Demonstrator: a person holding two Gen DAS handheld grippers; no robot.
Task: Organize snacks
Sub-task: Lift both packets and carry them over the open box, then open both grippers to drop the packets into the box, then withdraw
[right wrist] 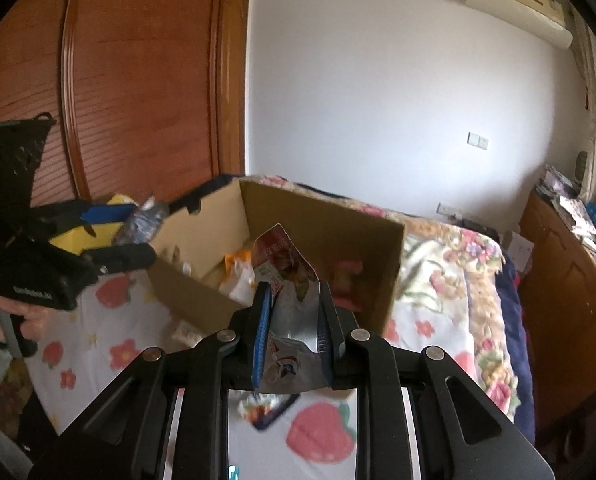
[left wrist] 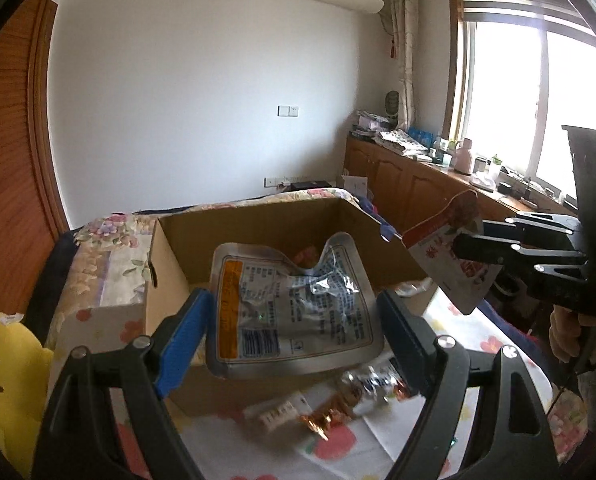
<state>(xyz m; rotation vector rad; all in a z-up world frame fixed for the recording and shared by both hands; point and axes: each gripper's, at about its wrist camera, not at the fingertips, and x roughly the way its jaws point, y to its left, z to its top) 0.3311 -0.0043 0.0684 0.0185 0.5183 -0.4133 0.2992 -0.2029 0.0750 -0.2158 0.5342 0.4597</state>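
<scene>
Left tool [left wrist: 293,316] angled downward, pinching silver pouch [left wrist: 293,304] widthwise, right tool [right wrist: 291,334] angled downward, clamping red pouch [right wrist: 285,280], cardboard box [right wrist: 322,216] just ahead.

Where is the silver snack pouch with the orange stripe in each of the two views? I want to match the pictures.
Left wrist view: the silver snack pouch is in the centre, held between the left gripper's blue pads, in front of the box.
Right wrist view: the same pouch is small at centre left, seen edge-on in that gripper.
Shared landmark: the open cardboard box.
</scene>
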